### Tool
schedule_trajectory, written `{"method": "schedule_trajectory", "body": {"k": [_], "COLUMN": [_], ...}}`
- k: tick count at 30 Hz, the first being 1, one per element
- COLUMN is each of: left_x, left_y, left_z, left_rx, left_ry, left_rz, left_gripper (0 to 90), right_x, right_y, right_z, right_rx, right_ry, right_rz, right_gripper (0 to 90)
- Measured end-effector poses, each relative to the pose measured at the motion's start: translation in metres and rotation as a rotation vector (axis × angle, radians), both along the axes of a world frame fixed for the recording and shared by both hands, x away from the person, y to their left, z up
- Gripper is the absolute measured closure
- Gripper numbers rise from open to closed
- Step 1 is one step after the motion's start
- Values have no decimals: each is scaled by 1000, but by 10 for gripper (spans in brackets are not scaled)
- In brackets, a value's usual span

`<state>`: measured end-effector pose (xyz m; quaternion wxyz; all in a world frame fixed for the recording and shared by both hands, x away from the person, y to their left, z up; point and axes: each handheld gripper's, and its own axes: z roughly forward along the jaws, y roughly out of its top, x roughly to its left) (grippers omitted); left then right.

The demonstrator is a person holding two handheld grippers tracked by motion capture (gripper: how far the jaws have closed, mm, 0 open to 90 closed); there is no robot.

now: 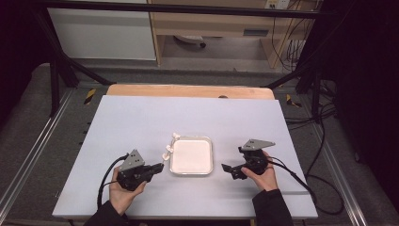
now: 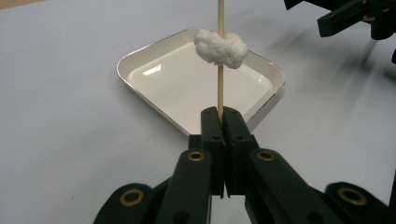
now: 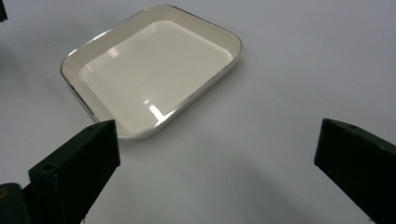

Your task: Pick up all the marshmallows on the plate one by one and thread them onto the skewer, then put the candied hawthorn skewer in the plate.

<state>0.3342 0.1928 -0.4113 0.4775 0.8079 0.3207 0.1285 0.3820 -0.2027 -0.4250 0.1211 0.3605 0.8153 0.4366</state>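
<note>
Pale grey-blue board covers the table (image 1: 141, 122) across the middle of the high view, with a wooden edge seen along its far side and dark floor, cables and a metal frame around it.

A square cream tray (image 1: 205, 141) with a thin metal-looking rim is set at the centre of the frame, slightly below the middle. In the left gripper view the tray (image 2: 140, 60) is seen in the upper half, one corner turned toward the camera; in the right gripper view the tray (image 3: 74, 60) is seen in the upper left.

The left gripper (image 1: 159, 167) is held at the lower left of the high view, just beside the tray's left edge. Its jaws are clenched on a thin wooden skewer (image 2: 220, 79), which is seen rising straight up the middle of the left gripper view. A white fluffy piece (image 2: 220, 48) (marshmallow-like, its exact kind cannot be told) is threaded on the skewer above the tray's far part. In the high view, white pieces (image 1: 168, 150) on the skewer are seen along the tray's left rim.

The right gripper (image 1: 229, 172) is held at the lower right of centre, near the tray's right edge but apart from it. Its jaws are spread wide, with nothing but bare table between them.
</note>
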Motion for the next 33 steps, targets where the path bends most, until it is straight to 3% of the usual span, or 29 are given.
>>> {"method": "schedule_trajectory", "body": {"k": [15, 33], "left_x": [19, 45], "left_y": [-22, -56], "left_z": [15, 7], "left_rx": [51, 137], "left_ry": [31, 117], "left_rz": [-12, 16], "left_gripper": [889, 888], "right_x": [-11, -19], "right_y": [-35, -54], "right_z": [-16, -25], "right_rx": [-56, -68], "right_ry": [9, 24], "right_rz": [-50, -74], "right_gripper": [8, 8]}}
